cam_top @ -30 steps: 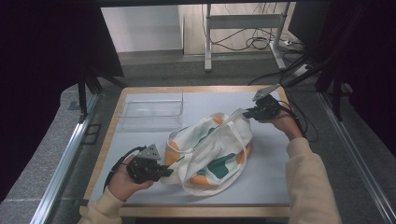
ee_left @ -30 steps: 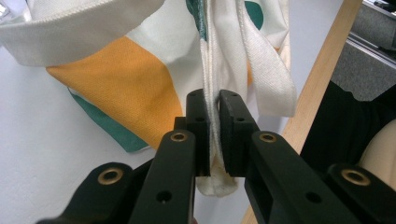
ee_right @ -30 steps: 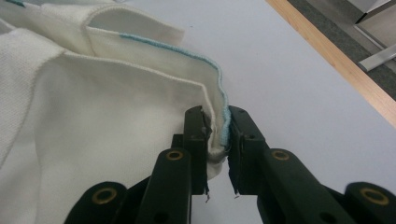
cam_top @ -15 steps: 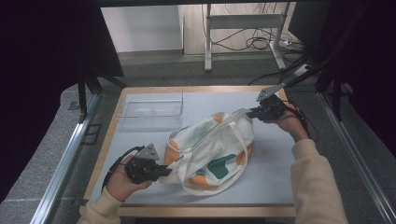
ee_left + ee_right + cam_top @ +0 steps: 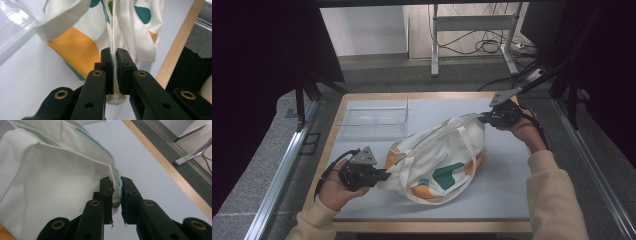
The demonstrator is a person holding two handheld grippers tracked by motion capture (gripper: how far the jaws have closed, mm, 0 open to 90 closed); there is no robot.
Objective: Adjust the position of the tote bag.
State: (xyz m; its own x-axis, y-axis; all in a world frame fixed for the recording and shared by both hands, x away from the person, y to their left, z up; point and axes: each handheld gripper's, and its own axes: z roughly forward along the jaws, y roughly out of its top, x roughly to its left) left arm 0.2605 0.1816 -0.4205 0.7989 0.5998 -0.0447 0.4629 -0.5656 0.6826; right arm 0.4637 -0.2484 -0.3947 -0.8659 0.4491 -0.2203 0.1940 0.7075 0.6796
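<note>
- A white tote bag (image 5: 439, 160) with orange and teal patches lies on the pale blue table top (image 5: 507, 190), roughly in the middle, stretched from the near left to the far right.
- The left gripper (image 5: 384, 175) sits at the near left of the table; its jaws are clenched on the bag's white edge, and the left gripper view shows the cloth pinched flat between the two black pads (image 5: 107, 62).
- The right gripper (image 5: 482, 118) is at the far right; its jaws are clamped on the bag's opposite corner, where a light blue seam (image 5: 110, 157) runs into the grip.
- Between the two grips the bag's upper edge is pulled taut, and its body sags below onto the table.
- A white strap (image 5: 472, 150) loops loosely over the bag's right side and along its near edge.
- A clear plastic box (image 5: 374, 117) stands at the far left of the table, apart from the bag.
- A wooden rim (image 5: 432, 226) frames the table.
</note>
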